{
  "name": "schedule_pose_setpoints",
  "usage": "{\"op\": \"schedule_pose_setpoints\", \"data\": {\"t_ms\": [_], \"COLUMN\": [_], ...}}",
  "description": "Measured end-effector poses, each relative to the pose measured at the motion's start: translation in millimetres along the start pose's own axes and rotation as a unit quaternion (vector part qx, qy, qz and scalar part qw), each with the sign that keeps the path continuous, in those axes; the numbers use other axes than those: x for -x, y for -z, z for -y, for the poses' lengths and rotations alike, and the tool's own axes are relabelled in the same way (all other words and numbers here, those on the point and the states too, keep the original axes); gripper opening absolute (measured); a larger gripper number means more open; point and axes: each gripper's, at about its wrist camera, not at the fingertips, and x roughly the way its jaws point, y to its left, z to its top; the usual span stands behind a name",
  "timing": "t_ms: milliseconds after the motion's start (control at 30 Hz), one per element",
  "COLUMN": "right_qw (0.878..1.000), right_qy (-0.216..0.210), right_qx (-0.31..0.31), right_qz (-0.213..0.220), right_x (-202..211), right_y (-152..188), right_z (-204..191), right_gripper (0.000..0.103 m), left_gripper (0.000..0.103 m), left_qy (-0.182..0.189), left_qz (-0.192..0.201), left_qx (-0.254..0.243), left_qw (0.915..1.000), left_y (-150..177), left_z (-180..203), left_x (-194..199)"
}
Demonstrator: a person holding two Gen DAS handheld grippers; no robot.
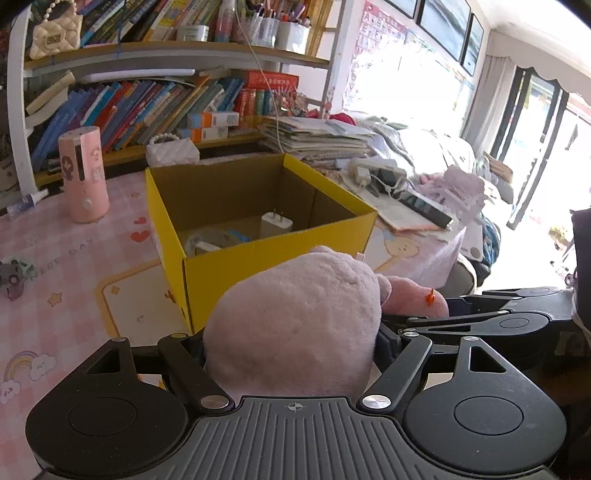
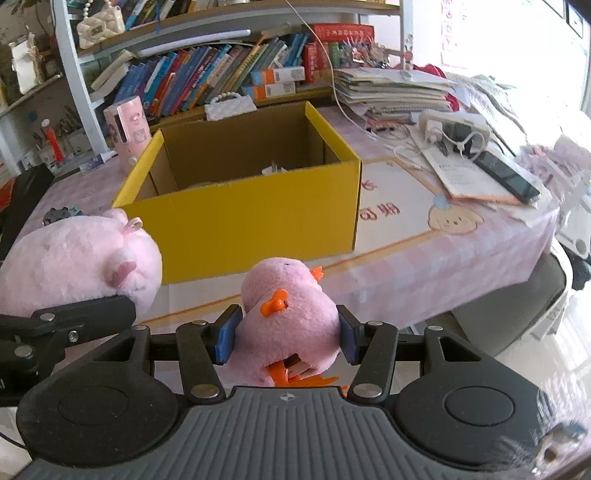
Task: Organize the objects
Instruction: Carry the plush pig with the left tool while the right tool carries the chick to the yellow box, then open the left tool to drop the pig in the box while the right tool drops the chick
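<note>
Before the yellow box [image 2: 243, 218], a small pink plush [image 2: 291, 317] is clamped in the right gripper [image 2: 288, 339]; orange feet are seen only there. A larger plush [image 1: 295, 325], clamped in the left gripper [image 1: 291, 354], hides the box's near wall; a charger [image 1: 276, 223] is seen inside.

I count two pink plush toys: one [image 2: 74, 258] in my left tool [image 1: 291, 347], one [image 2: 291, 314] in my right tool [image 2: 288, 332]. One yellow box [image 2: 243, 218]. One charger [image 1: 275, 223] inside. Two pearl-handled purses [image 1: 171, 151] [image 1: 55, 31]. One pink cylinder [image 1: 84, 173].
</note>
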Motion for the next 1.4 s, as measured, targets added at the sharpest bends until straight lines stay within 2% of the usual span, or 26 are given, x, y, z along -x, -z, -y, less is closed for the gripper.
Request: {"op": "schedule_pose_setpoints", "data": {"t_ms": [367,633,767,967,1200,1400], "right_qw": [0.999,0.993,0.990,0.987,0.980,0.974], "right_qy": [-0.026,-0.044,-0.050,-0.066,-0.087,-0.109], "right_qx": [0.021,0.052,0.074,0.120,0.174,0.197], "right_qz": [0.024,0.095,0.110,0.086,0.031,-0.003], "right_x": [-9.9,-19.9,-37.5,-77.4,-124.8,-146.2], "right_y": [-32.4,-88.8,-111.4,-123.3,-124.4,-123.4], "right_z": [10.3,14.5,14.0,5.7,-11.2,-16.4], "right_gripper": [0.051,0.051,0.051,0.051,0.050,0.050], "left_gripper": [0.079,0.079,0.079,0.079,0.079,0.080], "left_qy": [-0.027,-0.052,-0.073,-0.100,-0.125,-0.136], "left_qz": [0.029,0.063,0.079,0.068,0.029,-0.004], "left_qx": [0.008,0.021,0.040,0.049,0.054,0.050], "left_qw": [0.9992,0.9964,0.9934,0.9915,0.9902,0.9894], "left_y": [-26.0,-64.7,-82.9,-99.5,-105.5,-101.2], "left_z": [0.3,-5.1,-13.4,-23.1,-32.8,-34.8], "left_x": [-5.1,-22.5,-35.2,-65.2,-104.7,-132.1]}}
